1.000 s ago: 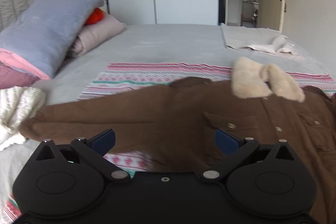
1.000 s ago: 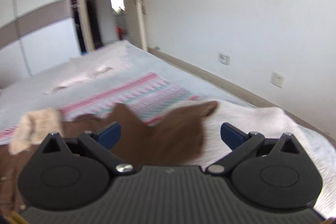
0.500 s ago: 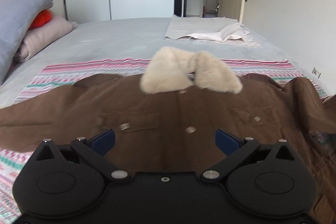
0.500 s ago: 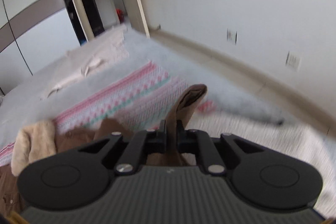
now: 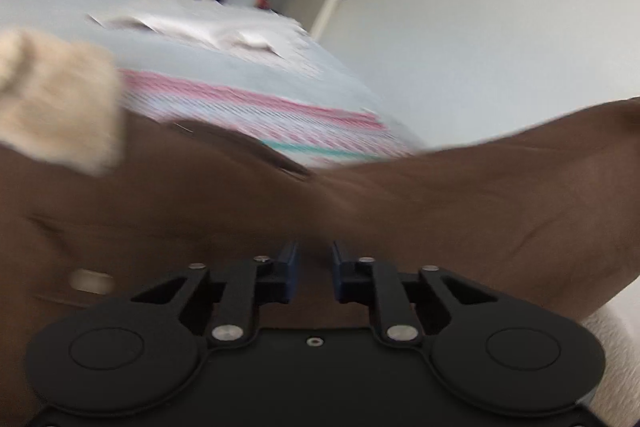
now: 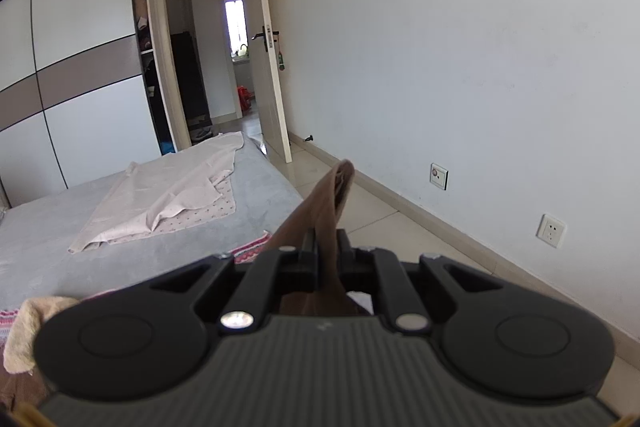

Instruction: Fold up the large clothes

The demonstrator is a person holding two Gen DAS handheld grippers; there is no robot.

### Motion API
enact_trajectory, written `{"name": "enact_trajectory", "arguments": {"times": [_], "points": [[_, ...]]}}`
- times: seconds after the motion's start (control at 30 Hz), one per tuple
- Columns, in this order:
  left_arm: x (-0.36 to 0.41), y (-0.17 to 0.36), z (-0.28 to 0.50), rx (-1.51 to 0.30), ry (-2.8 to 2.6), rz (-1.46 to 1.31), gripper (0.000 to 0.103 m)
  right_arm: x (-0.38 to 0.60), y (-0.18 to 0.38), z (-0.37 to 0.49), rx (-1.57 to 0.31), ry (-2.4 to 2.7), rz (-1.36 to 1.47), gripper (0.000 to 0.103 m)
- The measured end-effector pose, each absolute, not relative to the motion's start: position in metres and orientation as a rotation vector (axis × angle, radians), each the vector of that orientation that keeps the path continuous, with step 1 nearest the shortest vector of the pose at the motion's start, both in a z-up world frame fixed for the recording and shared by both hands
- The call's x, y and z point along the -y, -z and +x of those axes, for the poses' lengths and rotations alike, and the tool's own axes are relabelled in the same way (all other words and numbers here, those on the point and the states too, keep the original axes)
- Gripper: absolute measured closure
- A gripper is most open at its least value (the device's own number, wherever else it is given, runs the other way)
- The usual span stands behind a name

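A brown jacket with a cream fleece collar lies on the bed over a pink striped blanket. My left gripper is nearly shut, its jaws pinching a fold of the jacket near the right sleeve's base. The sleeve stretches up to the right. My right gripper is shut on the sleeve end, held raised above the bed edge. The collar shows at the lower left of the right wrist view.
A pale sheet lies crumpled on the grey bed farther back. A wardrobe and an open door stand behind. The white wall and tiled floor lie to the right.
My left gripper swung right and closed on the jacket by the right sleeve. My right gripper, shut on the sleeve end, lifted it higher above the bed.
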State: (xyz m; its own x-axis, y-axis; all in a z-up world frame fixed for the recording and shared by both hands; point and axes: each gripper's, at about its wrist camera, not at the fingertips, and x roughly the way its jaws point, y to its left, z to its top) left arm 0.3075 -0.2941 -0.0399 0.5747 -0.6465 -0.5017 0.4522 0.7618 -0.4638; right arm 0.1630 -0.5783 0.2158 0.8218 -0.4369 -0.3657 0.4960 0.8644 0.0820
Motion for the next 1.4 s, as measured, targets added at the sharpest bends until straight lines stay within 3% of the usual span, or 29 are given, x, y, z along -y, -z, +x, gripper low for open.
{"name": "enact_trajectory", "arguments": {"times": [0.1, 0.2, 0.3, 0.4, 0.43, 0.47, 0.53, 0.63, 0.9, 1.03, 1.1, 1.13, 1.17, 1.2, 1.23, 1.4], "points": [[0.342, 0.078, 0.305, -0.796, 0.706, -0.253, 0.094, 0.584, -0.205, 0.17, -0.377, 0.471, 0.198, 0.101], [0.357, 0.073, 0.296, -0.737, 0.711, -0.156, 0.092, 0.57, -0.202, 0.179, -0.37, 0.478, 0.103, 0.103], [0.34, 0.067, 0.3, -0.764, 0.729, -0.213, 0.087, 0.56, -0.21, 0.182, -0.381, 0.463, 0.122, 0.103], [0.316, 0.059, 0.298, -0.8, 0.748, -0.314, 0.074, 0.564, -0.216, 0.176, -0.41, 0.476, 0.176, 0.097], [0.309, 0.054, 0.295, -0.8, 0.75, -0.326, 0.066, 0.569, -0.216, 0.17, -0.42, 0.485, 0.208, 0.074], [0.304, 0.05, 0.292, -0.796, 0.747, -0.322, 0.062, 0.574, -0.215, 0.163, -0.42, 0.502, 0.241, 0.036], [0.297, 0.041, 0.289, -0.792, 0.719, -0.291, 0.036, 0.581, -0.213, 0.146, -0.393, 0.532, 0.275, 0.01], [0.279, 0.028, 0.282, -0.764, 0.707, -0.261, 0.03, 0.592, -0.2, 0.13, -0.469, 0.628, 0.351, 0.008], [0.224, 0.009, 0.27, -0.761, 0.667, -0.257, 0.029, 0.622, -0.111, 0.092, -0.674, 0.624, 0.887, 0.005], [0.198, 0.002, 0.266, -0.729, 0.644, -0.233, 0.029, 0.618, -0.088, 0.097, -0.668, 0.655, 0.908, 0.005], [0.181, -0.002, 0.264, -0.705, 0.613, -0.219, 0.029, 0.615, -0.085, 0.104, -0.624, 0.685, 0.862, 0.008], [0.174, -0.003, 0.265, -0.695, 0.601, -0.216, 0.029, 0.616, -0.083, 0.109, -0.61, 0.704, 0.833, 0.02], [0.165, -0.004, 0.267, -0.684, 0.586, -0.212, 0.028, 0.616, -0.081, 0.113, -0.601, 0.724, 0.798, 0.046], [0.158, -0.005, 0.271, -0.674, 0.572, -0.209, 0.023, 0.616, -0.08, 0.118, -0.587, 0.728, 0.775, 0.063], [0.149, -0.005, 0.272, -0.664, 0.558, -0.209, 0.012, 0.618, -0.081, 0.123, -0.569, 0.701, 0.782, 0.099], [0.092, -0.003, 0.288, -0.626, 0.489, -0.241, 0.009, 0.564, -0.145, 0.149, -0.405, 0.556, 0.567, 0.103]]}}
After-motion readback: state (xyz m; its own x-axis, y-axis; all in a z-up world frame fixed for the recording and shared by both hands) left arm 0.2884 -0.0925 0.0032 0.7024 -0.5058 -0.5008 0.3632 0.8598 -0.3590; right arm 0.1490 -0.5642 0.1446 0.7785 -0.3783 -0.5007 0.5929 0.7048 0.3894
